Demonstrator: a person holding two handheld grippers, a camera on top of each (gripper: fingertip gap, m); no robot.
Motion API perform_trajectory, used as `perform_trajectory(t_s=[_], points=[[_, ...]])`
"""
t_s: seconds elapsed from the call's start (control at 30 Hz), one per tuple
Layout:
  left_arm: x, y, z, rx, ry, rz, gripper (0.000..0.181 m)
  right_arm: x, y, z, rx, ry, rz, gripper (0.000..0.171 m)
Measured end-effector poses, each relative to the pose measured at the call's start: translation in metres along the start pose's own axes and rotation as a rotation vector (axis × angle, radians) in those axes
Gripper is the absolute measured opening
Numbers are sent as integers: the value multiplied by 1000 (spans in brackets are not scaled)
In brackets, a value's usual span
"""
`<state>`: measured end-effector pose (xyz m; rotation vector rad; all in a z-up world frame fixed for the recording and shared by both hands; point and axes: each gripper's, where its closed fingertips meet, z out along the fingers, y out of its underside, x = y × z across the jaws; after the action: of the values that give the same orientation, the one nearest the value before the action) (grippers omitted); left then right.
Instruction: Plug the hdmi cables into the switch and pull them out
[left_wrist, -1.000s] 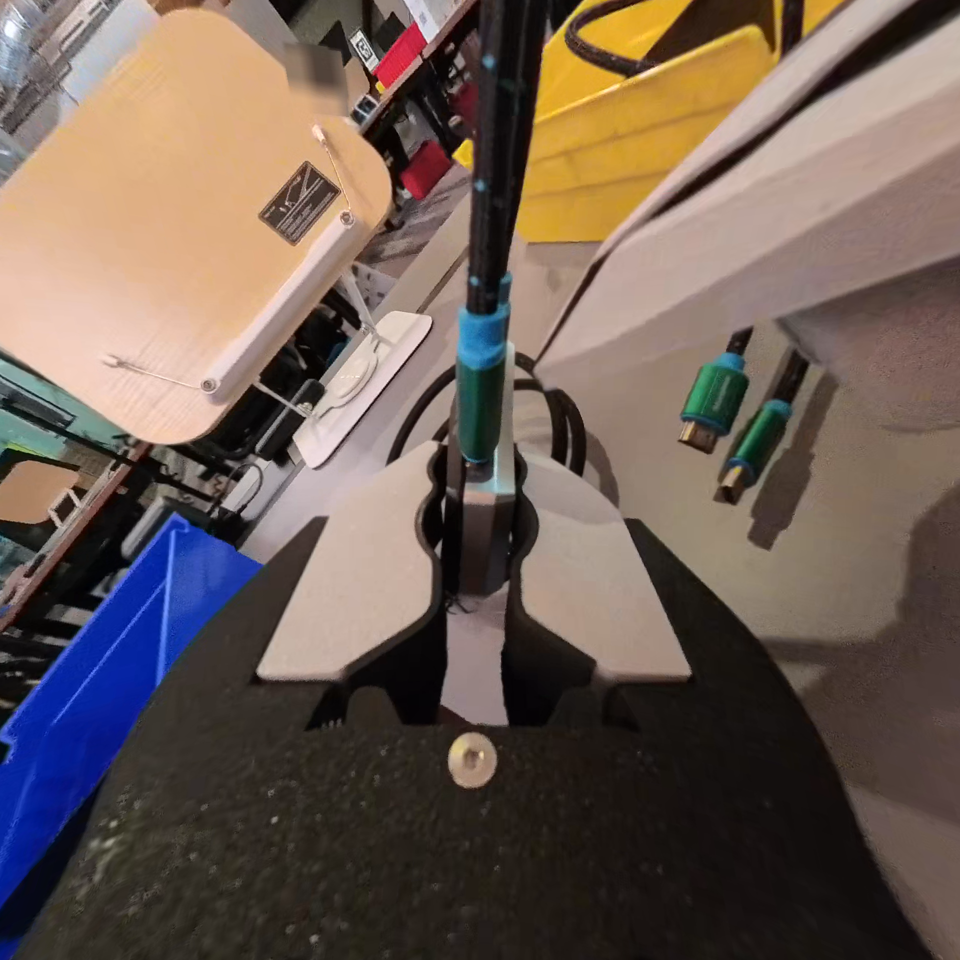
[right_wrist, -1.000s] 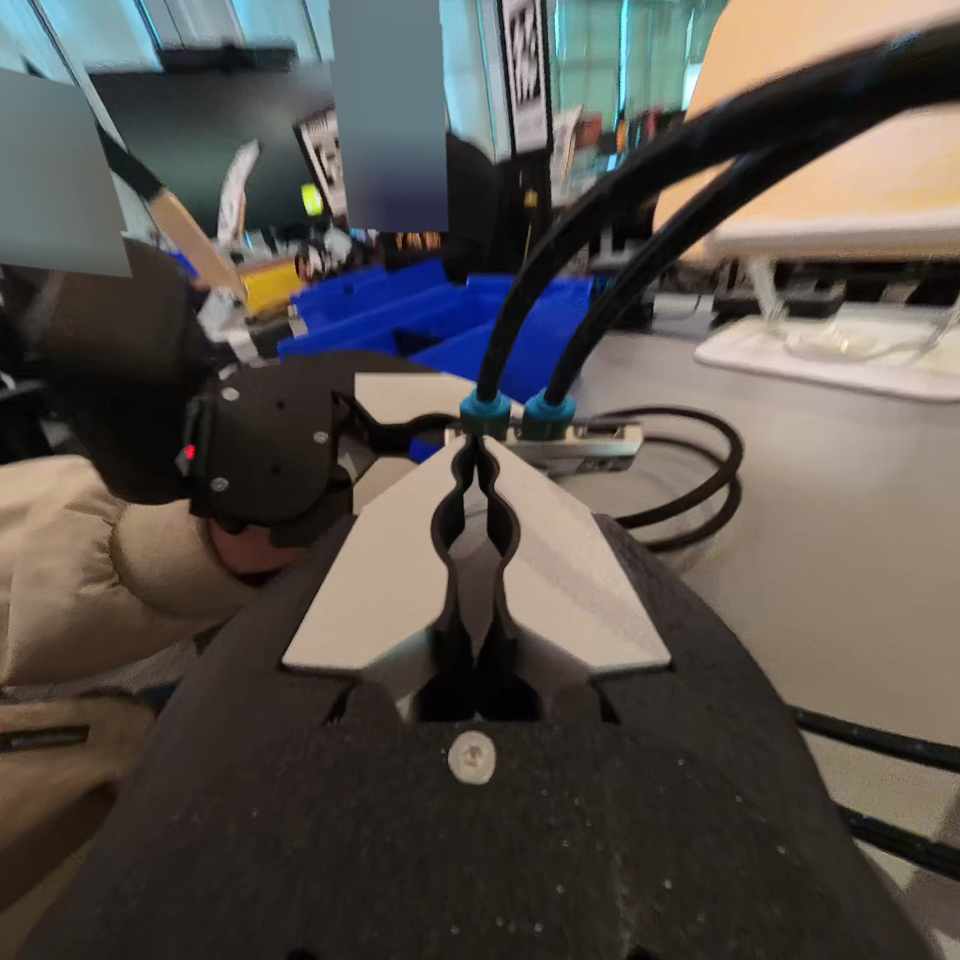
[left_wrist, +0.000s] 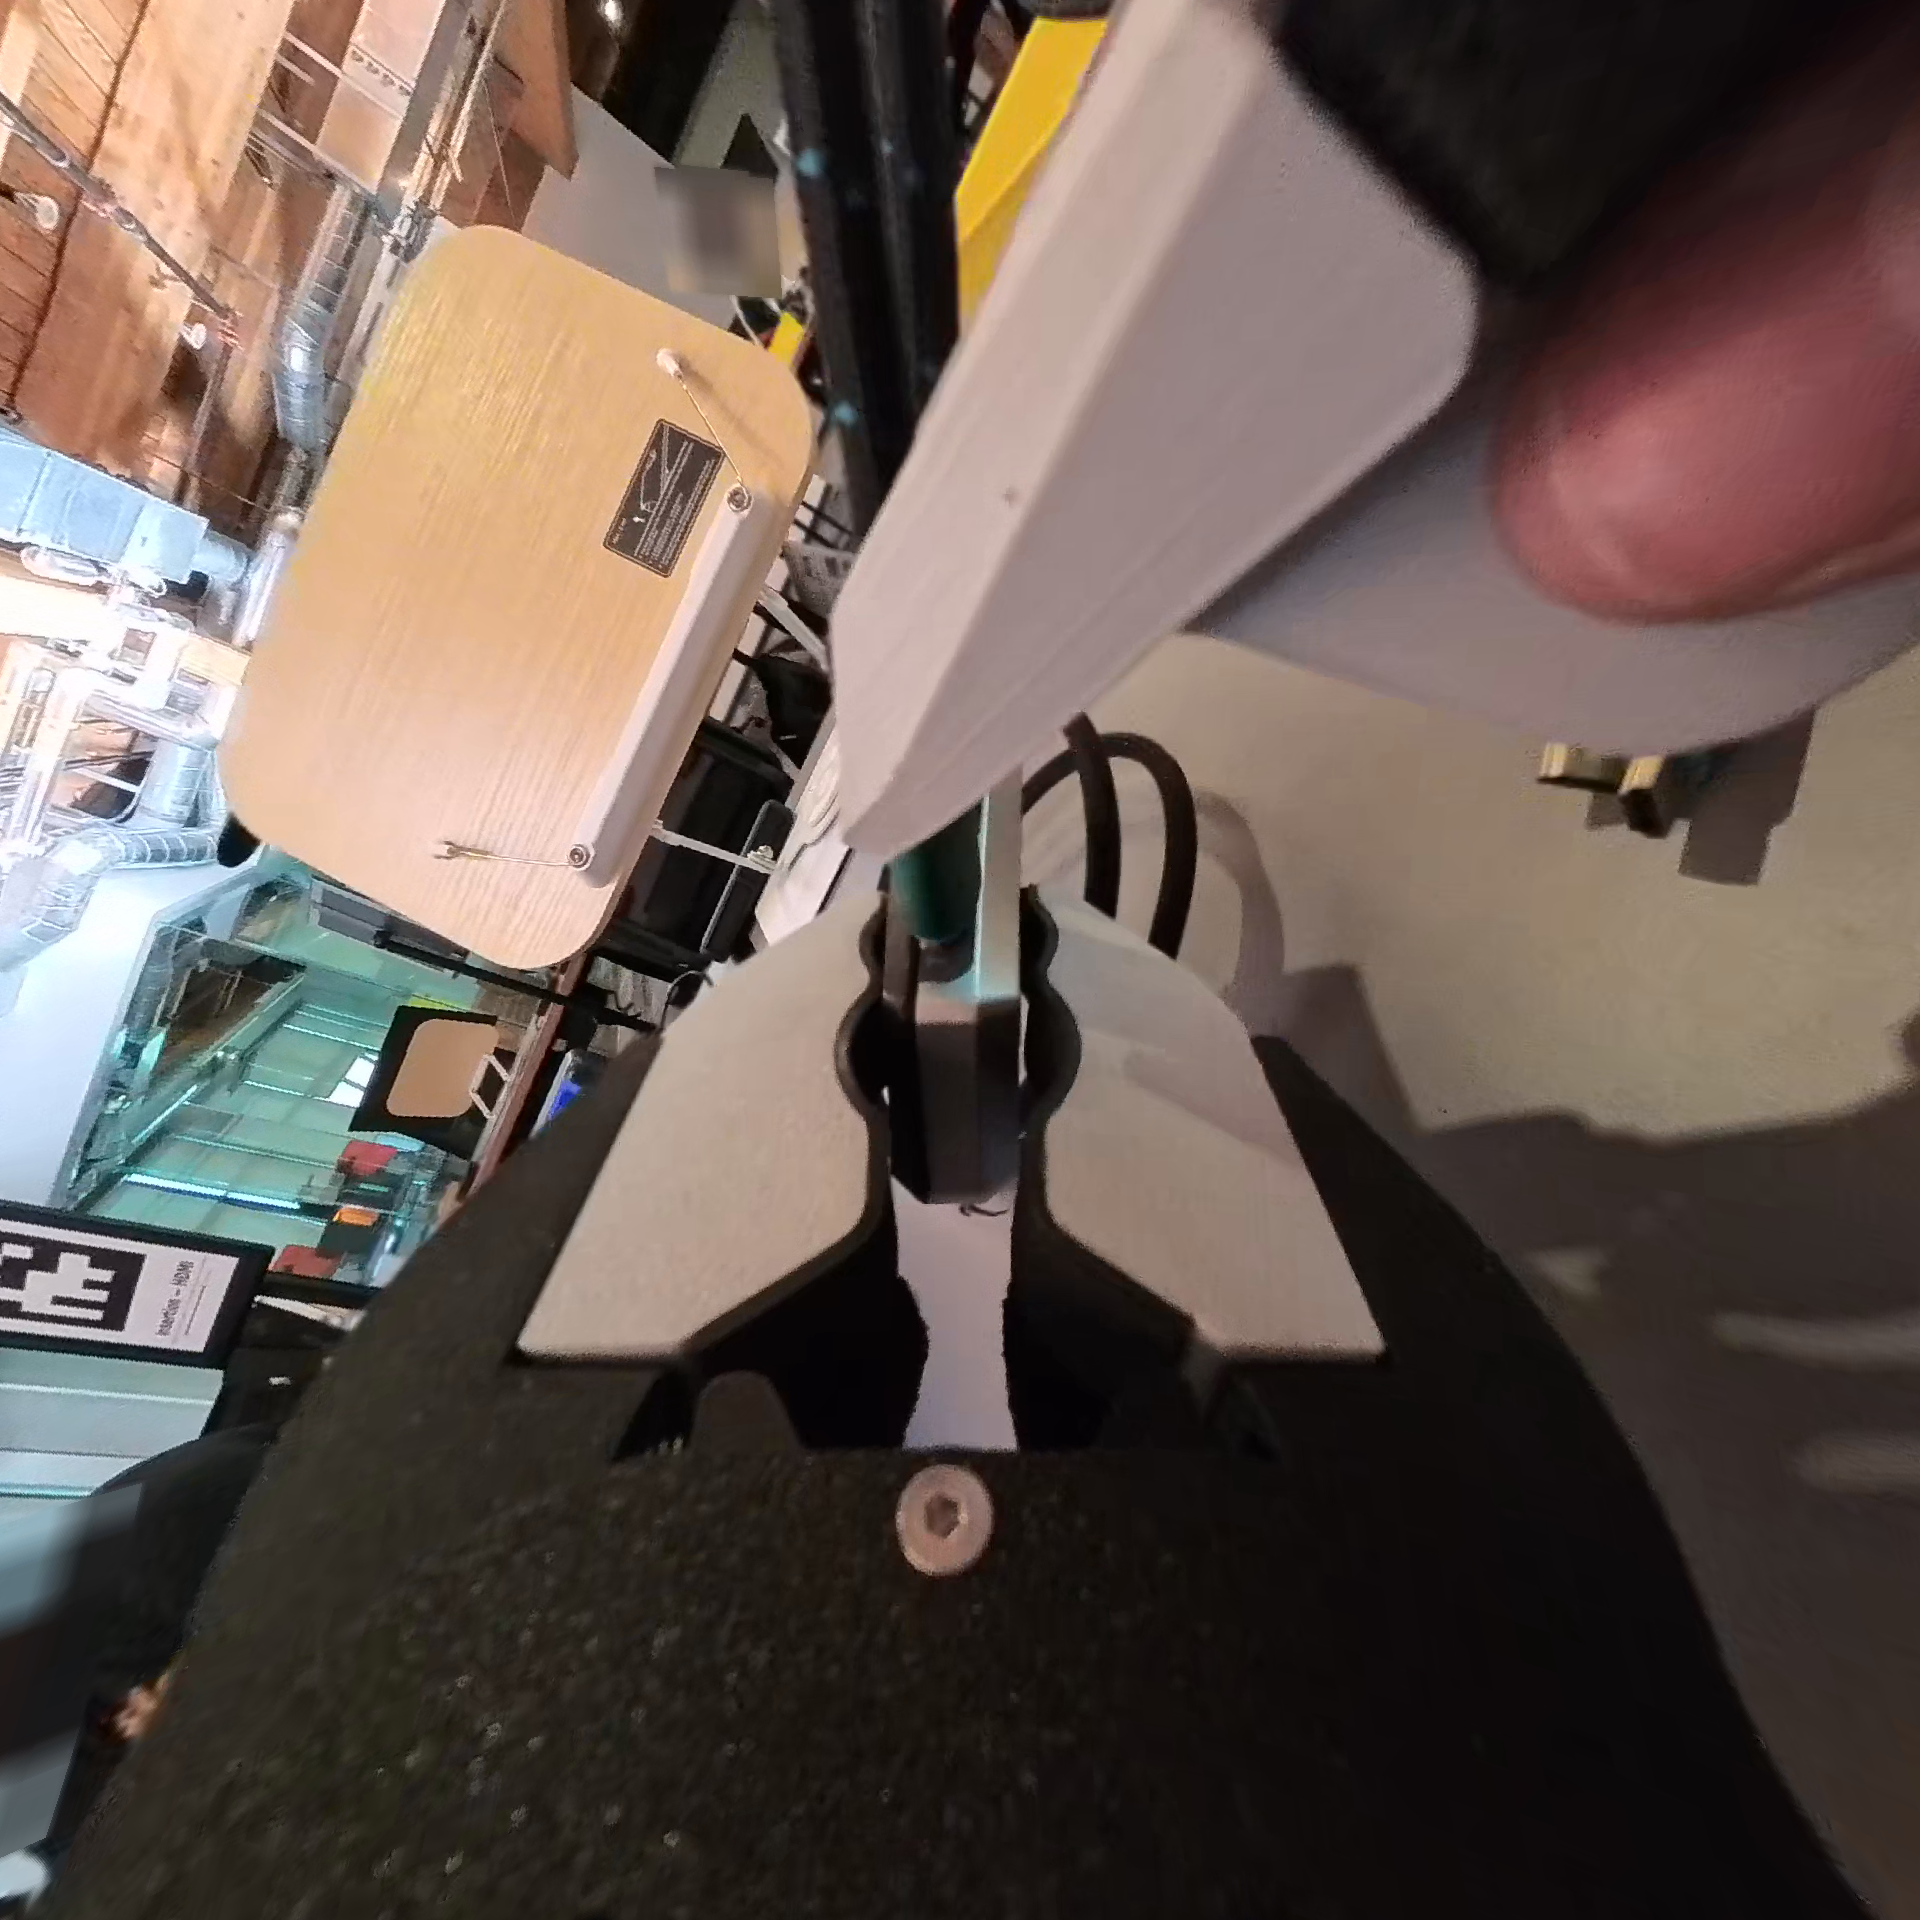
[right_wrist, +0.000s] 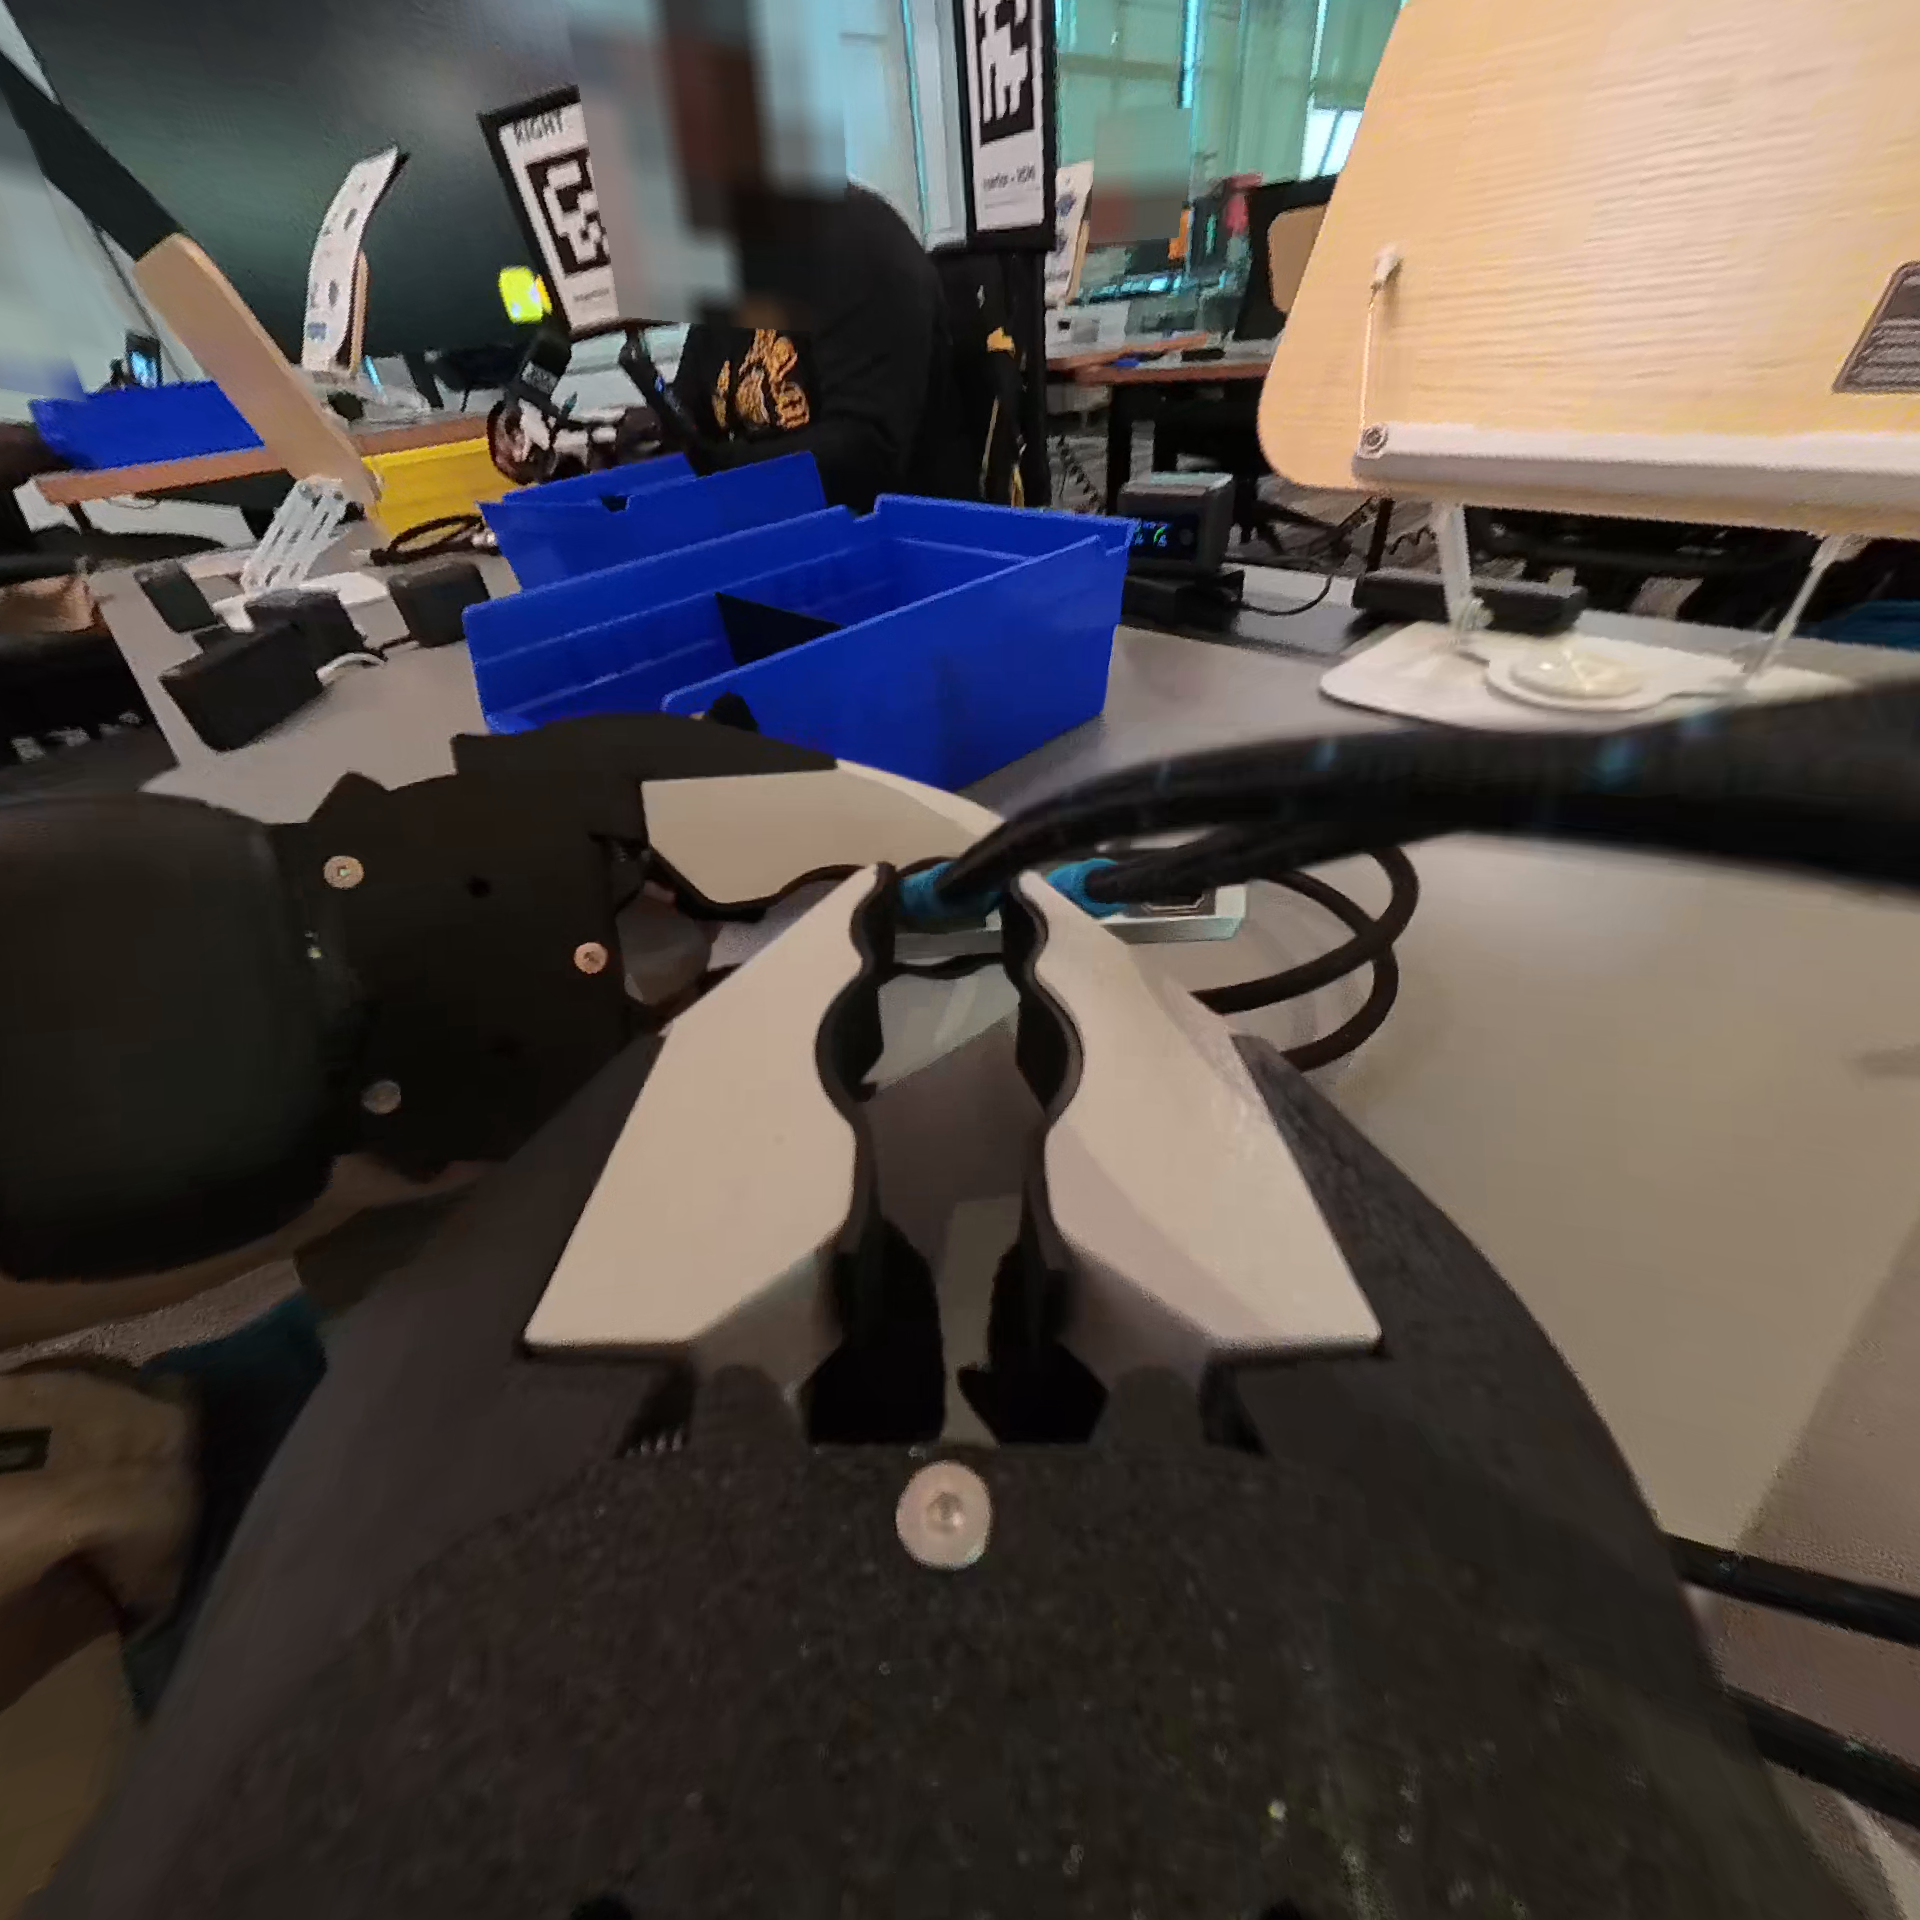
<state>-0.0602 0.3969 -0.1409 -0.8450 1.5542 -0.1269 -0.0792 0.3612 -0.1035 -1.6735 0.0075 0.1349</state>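
Observation:
My left gripper (left_wrist: 956, 935) is shut on the thin silver switch (left_wrist: 961, 1081), held edge-on; it also shows at the left of the right wrist view (right_wrist: 790, 831). A green HDMI plug (left_wrist: 935, 883) sits in the switch's far edge. In the right wrist view the switch (right_wrist: 1174, 914) carries two plugs with blue collars (right_wrist: 935, 894) and black cables (right_wrist: 1455, 790). My right gripper (right_wrist: 948, 904) is open, its tips either side of the nearer plug. One of its fingers (left_wrist: 1143, 416) fills the top of the left wrist view. Loose gold plug tips (left_wrist: 1590, 769) show behind it.
Blue bins (right_wrist: 914, 644) stand behind the switch on the grey table (right_wrist: 1610, 1143). A wooden stand (right_wrist: 1610, 260) is at the right, with a black cable coil (right_wrist: 1351, 966) under it. More cables (right_wrist: 1818, 1610) run at the near right. A person (right_wrist: 831, 343) sits at the back. The gap from one gripper's tips to the other's is roughly 5 cm.
My right gripper has opened and moved forward around the nearer plug. In the left wrist view it now covers the plug and cables. My left gripper still holds the switch.

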Motion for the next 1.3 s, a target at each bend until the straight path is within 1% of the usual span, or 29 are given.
perform_trajectory(t_s=[0.07,0.13,0.23,0.33,0.37,0.4,0.43,0.47,0.53,0.57,0.6,0.7,0.8,0.83,0.87,0.93,1.0,1.03,1.07,1.2,1.3], points=[[2,2,1,16,48,-65,22,2,3,1,-46,-24,2,19],[0,1,2,39,69,-111,22,4,1,0,-30,-42,53,19],[0,-2,0,59,74,-133,22,3,-3,-1,-20,-25,19,19],[1,-8,-3,87,78,-139,22,2,-5,-6,3,-34,36,18],[0,-2,-1,58,76,-141,22,2,-8,-8,21,-36,40,18],[0,16,5,-15,80,-156,22,3,-28,-19,138,-47,53,18],[-7,33,10,-49,63,-161,22,11,-45,-32,188,-42,78,18],[-20,40,8,-51,26,-164,22,21,-56,-44,216,-22,75,18],[-31,20,0,23,-4,-173,21,29,-48,-51,158,-26,36,18],[-24,11,1,41,22,-187,22,29,-40,-49,129,-60,65,18],[-15,10,4,35,52,-202,22,25,-39,-47,135,-120,108,18],[-17,24,14,19,37,-139,22,7,-36,-45,59,-296,162,19],[-27,34,19,4,31,-227,22,-11,-44,-56,-21,-471,256,18],[-30,35,18,-1,24,-244,22,-17,-54,-62,-20,-516,272,18],[-32,36,18,-6,21,-253,21,-19,-64,-66,-8,-526,266,18],[-30,36,16,-8,26,-247,22,-31,-83,-78,-34,-613,277,18],[-26,36,13,-9,37,-230,22,-27,-111,-89,16,-612,284,18],[-24,35,12,-9,39,-223,22,-21,-126,-95,42,-613,309,12],[-23,34,11,-10,40,-218,21,-13,-141,-101,73,-601,336,18],[-20,33,10,-12,45,-201,22,41,-183,-123,196,-479,412,18],[-19,33,11,-12,50,-205,22,82,-201,-140,296,-431,502,18]])
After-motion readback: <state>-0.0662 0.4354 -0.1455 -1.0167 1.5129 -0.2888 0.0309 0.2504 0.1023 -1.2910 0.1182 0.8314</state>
